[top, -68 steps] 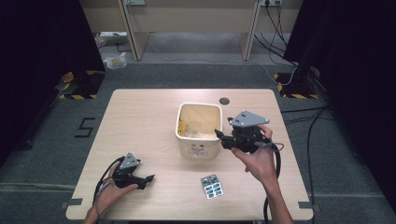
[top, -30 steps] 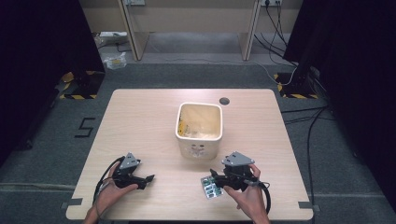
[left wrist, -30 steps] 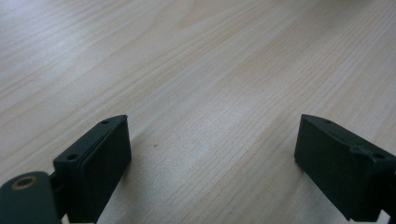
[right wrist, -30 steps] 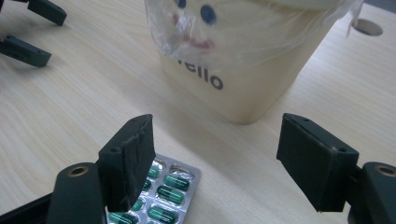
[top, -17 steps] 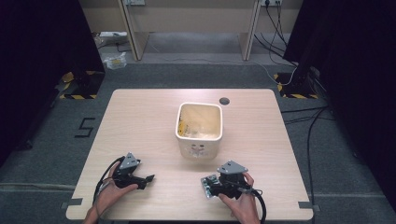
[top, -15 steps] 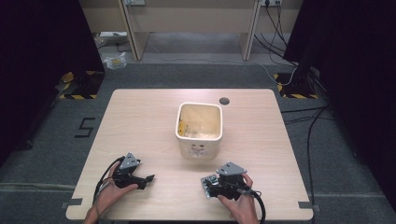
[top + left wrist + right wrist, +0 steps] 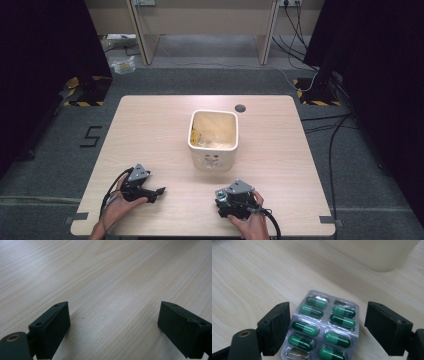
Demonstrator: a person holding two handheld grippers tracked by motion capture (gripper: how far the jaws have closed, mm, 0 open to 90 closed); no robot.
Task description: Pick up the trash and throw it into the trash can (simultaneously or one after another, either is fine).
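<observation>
Table [image 7: 150,130]: pale wood, bare apart from what is listed below.
Bin [image 7: 213,138]: cream square tub mid-table, open top, some yellowish scraps inside; its wall fills the far edge of the right gripper view [image 7: 372,252].
Left gripper [image 7: 150,191]: lying low on the near left of the table, well apart from the work; jaws wide apart, bare wood between them [image 7: 112,315].
Right gripper [image 7: 231,209]: near edge, just in front of the bin, tipped down over the pack; jaws have just been opening and stand spread, pads clear of the pack on both sides.
Blister pack [image 7: 324,327]: flat on the table, foil with green capsules in two rows, one pocket at the near end empty.
Key relation: pack sits between the right jaws, its long axis running away from the gripper toward the bin, so the jaws straddle its short width.
Nearer hand: right, by far.
Judgement: closing should pinch the long edges; a thin flat pack may slide or buckle unless the tips go low.
</observation>
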